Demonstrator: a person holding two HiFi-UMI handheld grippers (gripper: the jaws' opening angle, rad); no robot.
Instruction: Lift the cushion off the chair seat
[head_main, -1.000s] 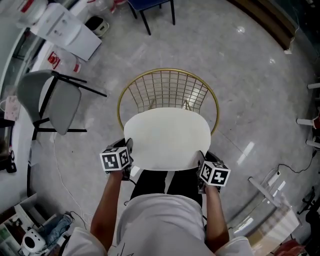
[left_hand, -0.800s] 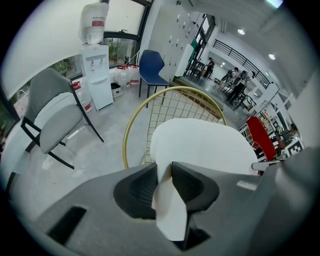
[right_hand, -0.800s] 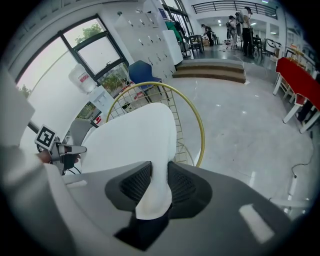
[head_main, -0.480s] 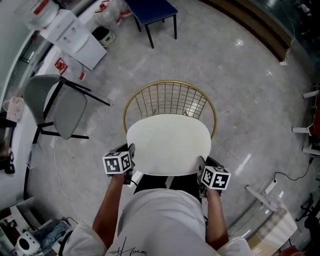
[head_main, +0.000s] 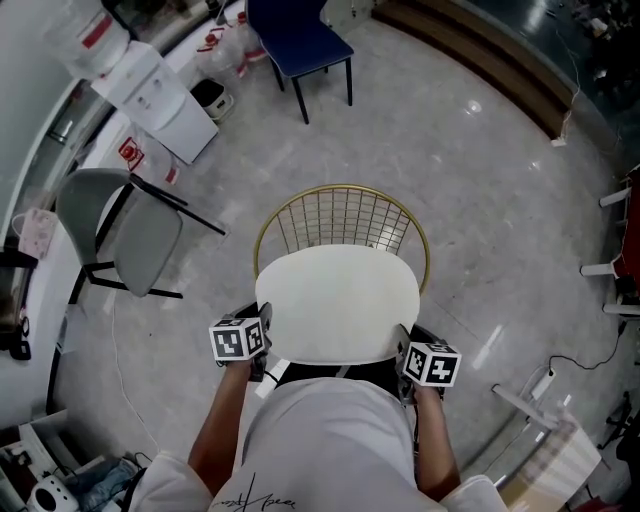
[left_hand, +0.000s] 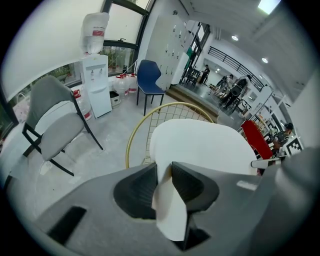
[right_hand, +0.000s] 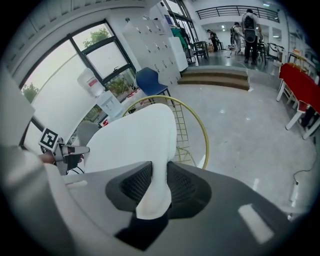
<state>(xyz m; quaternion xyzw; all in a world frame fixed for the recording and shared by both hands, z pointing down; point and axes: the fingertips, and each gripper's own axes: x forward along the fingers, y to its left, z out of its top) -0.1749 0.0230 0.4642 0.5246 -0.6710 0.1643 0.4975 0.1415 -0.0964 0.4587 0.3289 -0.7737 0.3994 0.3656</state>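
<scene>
I had both grippers clamped on the cushion (head_main: 337, 303). In the left gripper view, the left gripper (left_hand: 164, 175) had its ribbed pads pressed onto the cushion's near left edge. A fold of the white cover was pinched between them and hung down toward the camera. In the right gripper view, the right gripper (right_hand: 159, 175) did the same on the opposite edge, its jaws drawn in close on a thick fold of white padding.

From the head view, the two grippers sat at the cushion's near corners, one at the left rim and one at the right. Each marker cube lay just outside the edge. The cushion spread flat between them and reached away from me to the curved backrest of the gold wire chair (head_main: 340, 215), covering the seat area. A dark strip (head_main: 310, 373) showed under the cushion's near edge, between my forearms. At that steep angle I could not tell whether it was the seat or my own clothing.

In both gripper views the gold rim arced behind and beside the cushion's far side. Off to my left stood a grey chair (head_main: 125, 225), well apart from the wire chair. Beyond it were a water dispenser (head_main: 150, 90) and a blue chair (head_main: 298, 35).
</scene>
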